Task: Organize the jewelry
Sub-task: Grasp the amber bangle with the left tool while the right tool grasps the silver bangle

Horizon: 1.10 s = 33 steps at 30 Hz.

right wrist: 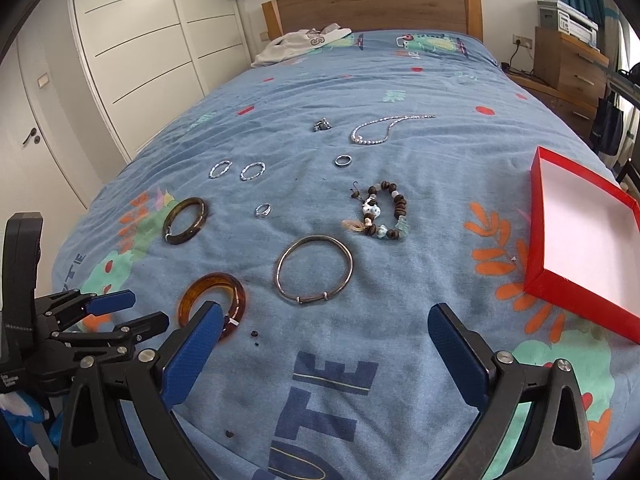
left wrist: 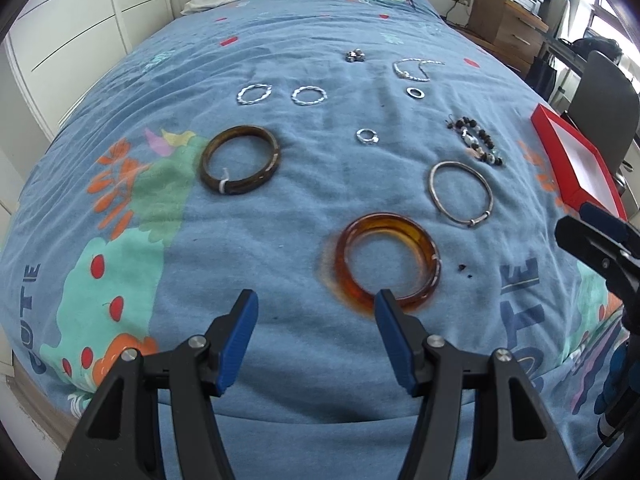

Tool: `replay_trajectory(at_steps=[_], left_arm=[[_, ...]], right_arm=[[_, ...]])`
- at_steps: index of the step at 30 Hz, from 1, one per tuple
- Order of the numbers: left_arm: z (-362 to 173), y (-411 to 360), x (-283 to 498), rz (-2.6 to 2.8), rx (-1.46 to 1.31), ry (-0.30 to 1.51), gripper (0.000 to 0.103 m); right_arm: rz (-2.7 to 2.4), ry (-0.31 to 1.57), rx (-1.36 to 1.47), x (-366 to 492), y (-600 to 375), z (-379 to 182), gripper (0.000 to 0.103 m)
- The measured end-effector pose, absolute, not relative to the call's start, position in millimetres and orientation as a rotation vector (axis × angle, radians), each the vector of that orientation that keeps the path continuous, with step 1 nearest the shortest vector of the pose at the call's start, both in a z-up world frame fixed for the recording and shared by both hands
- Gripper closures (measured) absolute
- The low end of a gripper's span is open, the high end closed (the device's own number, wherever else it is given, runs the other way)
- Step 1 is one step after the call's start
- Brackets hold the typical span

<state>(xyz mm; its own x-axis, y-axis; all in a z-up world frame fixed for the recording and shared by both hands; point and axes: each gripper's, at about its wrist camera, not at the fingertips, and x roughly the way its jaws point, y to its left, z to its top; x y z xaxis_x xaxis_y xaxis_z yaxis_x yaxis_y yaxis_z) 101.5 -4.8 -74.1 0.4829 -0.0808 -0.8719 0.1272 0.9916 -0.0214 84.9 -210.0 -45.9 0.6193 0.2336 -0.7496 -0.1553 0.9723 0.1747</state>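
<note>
Left gripper [left wrist: 316, 312]: spread wide, empty, amber bangle [left wrist: 386, 264] just ahead-right, likely first pick.
Right gripper [right wrist: 324, 332]: wide apart, empty; silver bangle [right wrist: 315, 274] ahead.
Box [right wrist: 538, 216]: ahead-right, ready to receive jewelry.

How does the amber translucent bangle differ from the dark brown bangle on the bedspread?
The amber translucent bangle is glowing orange and see-through; the dark brown bangle is opaque and nearly black-brown. The amber one lies nearest the open left gripper, its near edge behind one fingertip; the dark brown one lies farther off to the left, by the green print. Both are thick rigid rings lying flat on the blue bedspread.
</note>
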Motion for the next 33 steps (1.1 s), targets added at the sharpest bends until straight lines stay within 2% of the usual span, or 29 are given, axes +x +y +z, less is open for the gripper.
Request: replay_trajectory(at_steps=[4,8,13,18,22,27,29,31,32,33], left_arm=[[-66,10,101,-0.110,0.036,1.052,0.044],[-61,17,107,-0.112,0.015,1.049,0.045],[-71,7,125,-0.161,-0.002,1.067,0.044],[-94,-4,143,-0.188,-0.009,1.113,0.045],[-111,-12,153,-0.189,0.002,1.138,0.045],[-122,-15,165,-0.163,0.021,1.147,0.045],[-124,-20,167,-0.149,0.048,1.141,0.045],[-126,-26,165,-0.131,0.080,1.125,0.046],[-126,-29,164,-0.127,0.092,1.114,0.050],[-126,-31,163,-0.130,0.099,1.105,0.061]], right_arm=[[0.235,0.885,0.124,86,-211,-46,0.017],[0.231,0.879,0.157,90,-215,-45,0.021],[0.250,0.898,0.196,106,-217,-53,0.042],[0.233,0.944,0.224,130,-222,-72,0.054],[0.231,1.000,0.218,150,-221,-92,0.060],[0.232,1.043,0.207,165,-214,-110,0.062],[0.236,1.047,0.182,169,-209,-112,0.067],[0.243,1.052,0.159,170,-203,-113,0.077],[0.246,1.054,0.138,170,-200,-113,0.079],[0.248,1.054,0.117,169,-197,-113,0.084]])
